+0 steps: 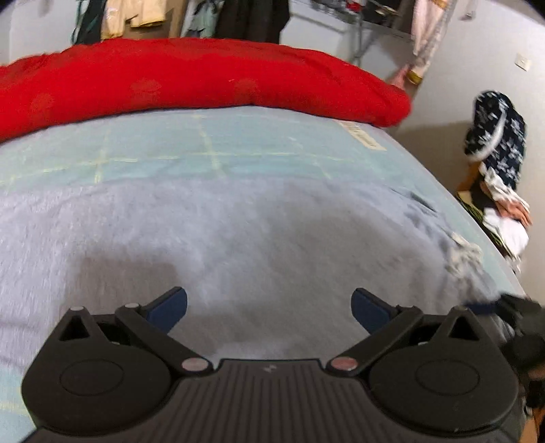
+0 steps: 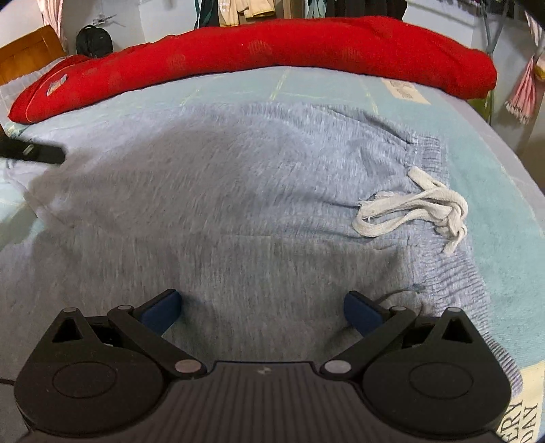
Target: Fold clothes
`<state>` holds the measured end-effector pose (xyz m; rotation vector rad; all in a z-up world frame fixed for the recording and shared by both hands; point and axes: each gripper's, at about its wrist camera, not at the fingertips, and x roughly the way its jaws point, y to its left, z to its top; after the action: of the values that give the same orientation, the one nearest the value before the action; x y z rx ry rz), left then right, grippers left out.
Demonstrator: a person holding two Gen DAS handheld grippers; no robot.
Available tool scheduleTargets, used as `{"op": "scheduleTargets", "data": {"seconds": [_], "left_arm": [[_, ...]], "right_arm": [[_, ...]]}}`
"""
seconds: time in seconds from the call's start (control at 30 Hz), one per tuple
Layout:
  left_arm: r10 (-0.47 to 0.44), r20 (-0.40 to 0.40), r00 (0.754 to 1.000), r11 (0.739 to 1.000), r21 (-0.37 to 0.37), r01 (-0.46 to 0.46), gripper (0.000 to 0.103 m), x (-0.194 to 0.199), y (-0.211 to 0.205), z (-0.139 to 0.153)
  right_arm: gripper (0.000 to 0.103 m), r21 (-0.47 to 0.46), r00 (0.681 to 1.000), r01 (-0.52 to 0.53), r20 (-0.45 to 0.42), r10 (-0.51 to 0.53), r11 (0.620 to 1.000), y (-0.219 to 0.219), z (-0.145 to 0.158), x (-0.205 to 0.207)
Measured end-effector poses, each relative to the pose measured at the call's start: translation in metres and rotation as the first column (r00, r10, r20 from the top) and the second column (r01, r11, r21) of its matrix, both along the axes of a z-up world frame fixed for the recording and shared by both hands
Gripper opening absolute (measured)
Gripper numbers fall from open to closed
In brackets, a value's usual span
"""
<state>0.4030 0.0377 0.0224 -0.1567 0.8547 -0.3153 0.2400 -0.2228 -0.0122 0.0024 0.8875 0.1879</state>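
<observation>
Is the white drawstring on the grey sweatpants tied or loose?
Tied: the drawstring is knotted near the waistband, its frayed ends lying on the grey sweatpants.

From my left wrist feed, the fuzzy grey fabric garment (image 1: 238, 231) was smeared with motion blur, its weave unreadable. A dark object (image 1: 511, 306) at the right edge (possibly the other gripper) was too blurred to identify. The cream printed label (image 2: 521, 415) ran off frame.

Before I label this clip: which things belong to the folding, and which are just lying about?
Job: grey shorts, drawstring, left gripper, right gripper, both open.
Lying about: red quilt, bedsheet, hanging clothes, clothes pile, backpack.
</observation>
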Motion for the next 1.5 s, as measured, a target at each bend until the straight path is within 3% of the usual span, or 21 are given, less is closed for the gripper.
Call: {"op": "scheduleTargets", "data": {"seconds": [0.23, 0.43, 0.57, 0.77, 0.87, 1.0, 1.07, 1.23, 1.37, 1.5], "left_arm": [[0.080, -0.080, 0.994, 0.997, -0.003, -0.080, 0.102, 0.047, 0.027, -0.033], [0.138, -0.050, 0.989, 0.990, 0.020, -0.137, 0.102, 0.066, 0.046, -0.016], [0.149, -0.027, 0.988, 0.989, 0.000, -0.149, 0.102, 0.052, 0.063, -0.007], [0.220, -0.092, 0.971, 0.975, 0.055, -0.216, 0.102, 0.017, 0.096, -0.028], [0.228, -0.080, 0.970, 0.973, 0.064, -0.223, 0.102, -0.008, 0.113, -0.029], [0.235, -0.015, 0.972, 0.964, 0.131, -0.231, 0.102, -0.018, 0.130, -0.010], [0.281, 0.013, 0.960, 0.949, 0.144, -0.280, 0.102, -0.016, 0.146, -0.006], [0.372, -0.077, 0.925, 0.925, 0.106, -0.364, 0.102, -0.015, 0.183, -0.035], [0.318, -0.082, 0.945, 0.948, 0.044, -0.315, 0.102, -0.037, 0.198, -0.028], [0.291, 0.014, 0.957, 0.955, 0.049, -0.291, 0.102, -0.026, 0.228, -0.003]], "right_arm": [[0.103, -0.008, 1.000, -0.003, 0.027, 0.003, 1.000, 0.001, -0.001, -0.006], [0.103, -0.002, 0.999, -0.003, 0.045, 0.003, 1.000, 0.000, -0.003, -0.009], [0.103, 0.001, 0.998, -0.004, 0.055, 0.004, 1.000, -0.001, -0.003, -0.010], [0.103, -0.003, 0.998, -0.006, 0.056, 0.006, 1.000, 0.000, -0.003, -0.010], [0.103, -0.004, 0.998, -0.005, 0.058, 0.005, 1.000, 0.000, -0.003, -0.011], [0.103, -0.008, 0.999, -0.006, 0.054, 0.006, 1.000, 0.001, -0.003, -0.010], [0.103, -0.010, 0.999, -0.006, 0.051, 0.006, 1.000, 0.001, -0.003, -0.008], [0.103, -0.032, 0.999, 0.014, 0.029, -0.013, 0.999, 0.005, 0.000, -0.006], [0.103, -0.046, 0.999, 0.045, -0.023, -0.047, 0.998, 0.008, 0.007, -0.012], [0.103, -0.051, 0.994, 0.103, -0.025, -0.104, 0.993, 0.013, 0.023, -0.030]]}}
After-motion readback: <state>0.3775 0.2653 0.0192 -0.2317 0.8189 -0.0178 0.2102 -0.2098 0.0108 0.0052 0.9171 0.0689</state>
